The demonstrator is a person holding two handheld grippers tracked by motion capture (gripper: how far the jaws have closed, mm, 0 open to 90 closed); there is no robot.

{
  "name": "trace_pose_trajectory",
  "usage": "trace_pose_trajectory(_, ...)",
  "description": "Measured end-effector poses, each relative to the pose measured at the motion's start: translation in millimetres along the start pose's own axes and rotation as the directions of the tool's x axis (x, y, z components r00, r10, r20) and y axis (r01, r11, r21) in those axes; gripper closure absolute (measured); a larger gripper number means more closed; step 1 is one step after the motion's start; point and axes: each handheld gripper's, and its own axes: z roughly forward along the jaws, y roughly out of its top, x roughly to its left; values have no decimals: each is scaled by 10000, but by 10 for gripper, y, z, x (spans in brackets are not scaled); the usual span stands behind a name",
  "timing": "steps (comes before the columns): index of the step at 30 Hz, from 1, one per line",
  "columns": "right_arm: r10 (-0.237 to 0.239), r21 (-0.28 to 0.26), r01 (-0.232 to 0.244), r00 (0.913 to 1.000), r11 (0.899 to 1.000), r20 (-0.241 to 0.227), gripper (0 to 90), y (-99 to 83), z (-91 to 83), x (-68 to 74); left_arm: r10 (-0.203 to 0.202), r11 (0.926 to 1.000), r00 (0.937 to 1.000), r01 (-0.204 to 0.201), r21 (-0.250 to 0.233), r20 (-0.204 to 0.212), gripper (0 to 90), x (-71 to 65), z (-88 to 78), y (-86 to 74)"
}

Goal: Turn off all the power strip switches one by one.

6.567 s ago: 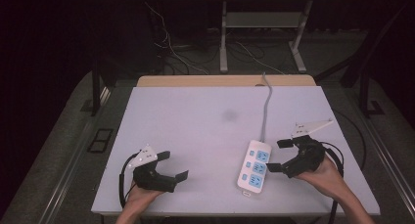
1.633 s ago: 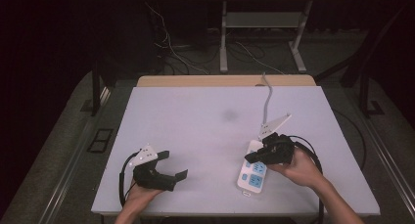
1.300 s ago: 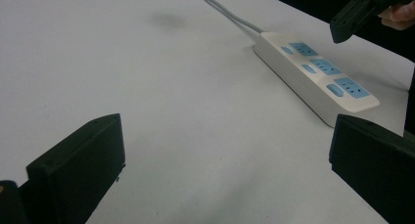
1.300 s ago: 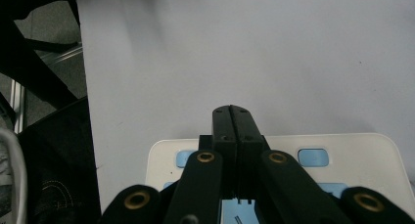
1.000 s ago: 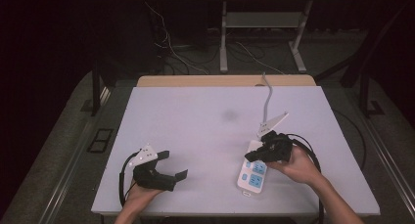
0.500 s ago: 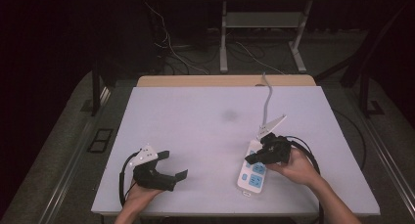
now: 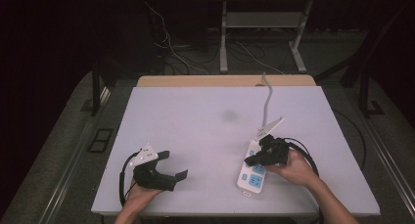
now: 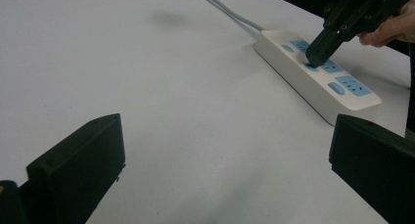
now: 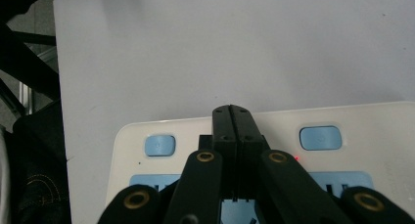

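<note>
Whereas several seconds ago the right gripper (image 7: 250,160) hovered spread at the right of the power strip (image 7: 252,177), it now sits over the strip's middle, its jaws pressed together with the tips down on a blue switch (image 8: 311,66) between the sockets. The strip lies unmoved at the near right of the white table (image 7: 195,131). The left gripper (image 7: 173,166) rests unmoved at the near left, jaws spread and empty.
</note>
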Motion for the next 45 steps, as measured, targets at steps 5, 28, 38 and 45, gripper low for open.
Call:
trace_pose_trajectory(5,-210,-8,210,9997,9998,100,900,12,11,10,-6,10000,10000,6,-28,-4,0,-1,-2,0)
trace_pose_trajectory(28,-209,-181,222,9975,9996,674,900,-25,5,11,7,10000,10000,-7,10,1,0,-3,6,-1)
trace_pose_trajectory(38,-381,-147,393,9962,9991,786,900,-22,4,35,-1,10000,10000,1,11,11,0,-6,5,-3)
trace_pose_trajectory(45,-303,-60,306,9986,9995,423,900,-20,-10,43,-23,10000,10000,23,6,22,0,-1,7,-2)
